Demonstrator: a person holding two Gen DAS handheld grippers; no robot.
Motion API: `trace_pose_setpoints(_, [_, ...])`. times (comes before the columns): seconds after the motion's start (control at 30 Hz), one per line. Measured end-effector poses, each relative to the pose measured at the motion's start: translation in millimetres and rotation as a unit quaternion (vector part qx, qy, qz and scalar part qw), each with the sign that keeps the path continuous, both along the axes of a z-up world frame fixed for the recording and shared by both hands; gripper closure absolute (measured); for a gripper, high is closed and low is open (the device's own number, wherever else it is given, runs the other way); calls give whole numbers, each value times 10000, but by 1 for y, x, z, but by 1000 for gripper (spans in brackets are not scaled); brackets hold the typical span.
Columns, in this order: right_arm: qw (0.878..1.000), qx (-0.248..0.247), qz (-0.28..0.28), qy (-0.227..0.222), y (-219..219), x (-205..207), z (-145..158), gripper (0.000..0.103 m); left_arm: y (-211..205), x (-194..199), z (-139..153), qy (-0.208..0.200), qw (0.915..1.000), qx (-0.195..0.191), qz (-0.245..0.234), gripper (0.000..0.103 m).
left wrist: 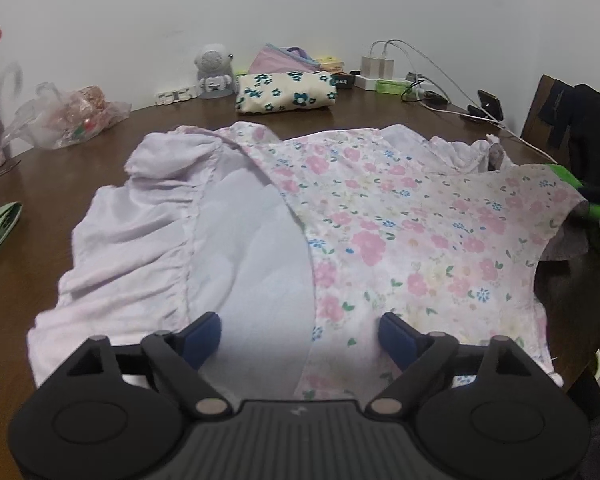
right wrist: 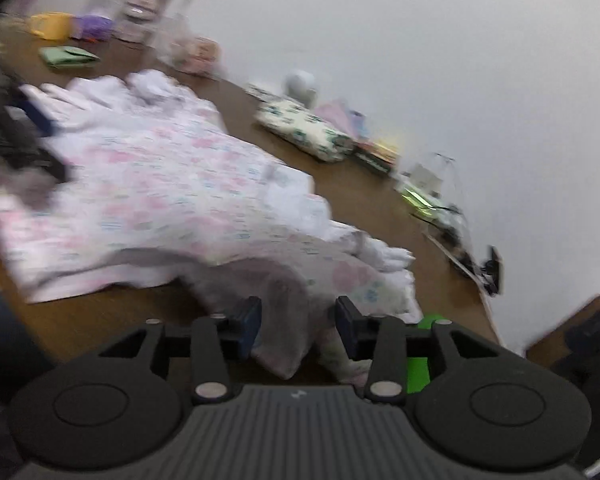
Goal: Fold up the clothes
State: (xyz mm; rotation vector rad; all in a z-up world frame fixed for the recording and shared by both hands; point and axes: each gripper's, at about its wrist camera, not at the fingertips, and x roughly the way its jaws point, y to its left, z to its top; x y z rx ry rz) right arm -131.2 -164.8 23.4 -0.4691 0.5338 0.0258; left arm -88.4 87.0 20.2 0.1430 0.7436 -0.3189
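On the brown table [left wrist: 40,248]: one floral dress [left wrist: 400,232], spread flat at centre, lilac lining and ruffle exposed toward 9 o'clock. Left claw [left wrist: 299,338]: spread wide above the near hem, nothing between its pads. Right claw [right wrist: 298,326]: partly parted, dress corner lying between the pads; grip uncertain, picture blurred. Folded floral cloth [left wrist: 286,92] at 12 o'clock.

The left gripper [left wrist: 299,338], jaws wide apart and empty, hovers over a floral dress [left wrist: 380,220] spread on the brown table [left wrist: 40,208].
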Motion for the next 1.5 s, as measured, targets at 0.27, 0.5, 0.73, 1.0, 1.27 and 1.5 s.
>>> trace_pose_setpoints(0.27, [9914, -48, -1110, -690, -40, 30, 9, 76, 3, -2, 2, 3, 10000, 2, 67, 13])
trace_pose_setpoints(0.5, [9909, -772, -613, -914, -53, 26, 8, 77, 2, 0, 2, 77, 10000, 27, 27, 11])
trace_pose_setpoints(0.73, [9894, 1450, 123, -13, -90, 47, 68, 89, -5, -8, 62, -420, 9932, -1080, -122, 45])
trace_pose_setpoints(1.0, [9474, 2679, 961, 1464, -105, 99, 126, 89, -143, -17, 61, -454, 9733, -890, -2066, 37])
trace_pose_setpoints(1.27, [9500, 2421, 557, 1895, -102, 140, 104, 89, -237, -2, 13, -641, 9783, 527, -1899, 36])
trace_pose_setpoints(1.5, [9458, 2455, 786, 1975, -98, 136, 107, 89, -232, 18, 12, -241, 9798, 166, -1976, 98])
